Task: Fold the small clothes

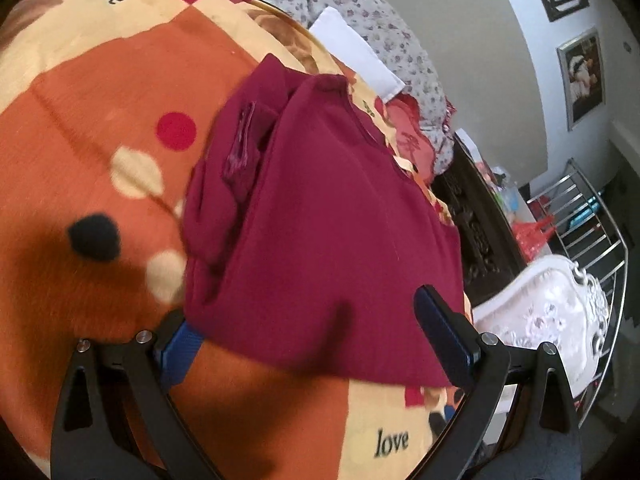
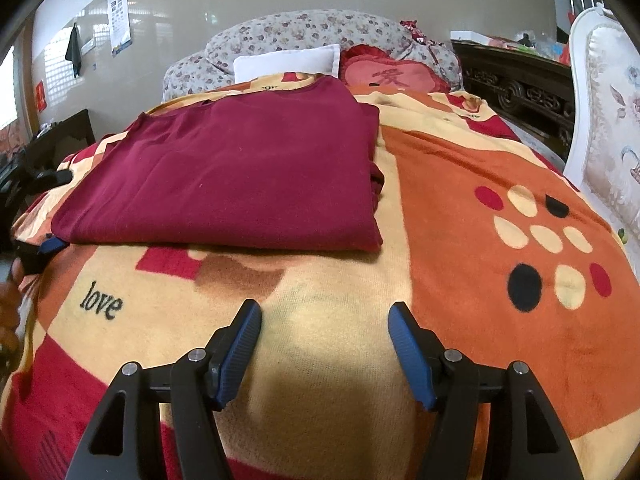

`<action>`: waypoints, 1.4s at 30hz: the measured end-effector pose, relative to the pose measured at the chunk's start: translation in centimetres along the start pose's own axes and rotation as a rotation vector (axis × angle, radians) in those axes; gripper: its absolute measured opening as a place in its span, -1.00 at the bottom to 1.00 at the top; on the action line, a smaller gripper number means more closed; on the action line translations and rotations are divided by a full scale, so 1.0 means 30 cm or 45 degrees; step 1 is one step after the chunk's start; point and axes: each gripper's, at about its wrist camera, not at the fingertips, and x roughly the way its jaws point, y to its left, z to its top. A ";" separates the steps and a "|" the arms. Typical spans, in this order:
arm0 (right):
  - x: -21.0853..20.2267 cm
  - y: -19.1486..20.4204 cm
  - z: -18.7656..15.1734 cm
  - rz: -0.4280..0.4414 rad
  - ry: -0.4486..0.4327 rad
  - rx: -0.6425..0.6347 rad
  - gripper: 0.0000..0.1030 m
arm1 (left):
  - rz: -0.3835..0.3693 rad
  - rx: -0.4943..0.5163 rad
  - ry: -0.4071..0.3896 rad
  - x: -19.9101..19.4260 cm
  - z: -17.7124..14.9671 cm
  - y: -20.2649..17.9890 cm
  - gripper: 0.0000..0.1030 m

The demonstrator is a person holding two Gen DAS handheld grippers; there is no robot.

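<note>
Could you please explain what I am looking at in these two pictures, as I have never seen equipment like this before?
No robot here: a person holds a hand-operated gripper in each hand, and each has a wide-angle camera looking along its two fingers. In the left wrist view, the left gripper stands open around a corner of the maroon garment, one blue pad partly under the cloth. In the right wrist view, the right gripper is open and empty above the patterned blanket, short of the same garment, which lies folded on the bed. A white pillow lies at the far end.
</note>
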 end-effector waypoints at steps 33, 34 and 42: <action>0.118 -0.246 0.183 0.670 0.051 0.807 -0.75 | 0.067 -0.056 0.058 -0.007 0.060 0.032 -0.78; 0.083 -0.236 0.195 0.663 0.046 0.787 -0.76 | 0.067 -0.047 0.058 -0.019 0.059 0.019 -0.78; -0.097 -0.285 0.063 0.710 0.167 0.874 -0.77 | 0.008 0.046 0.110 -0.194 -0.068 -0.034 -0.79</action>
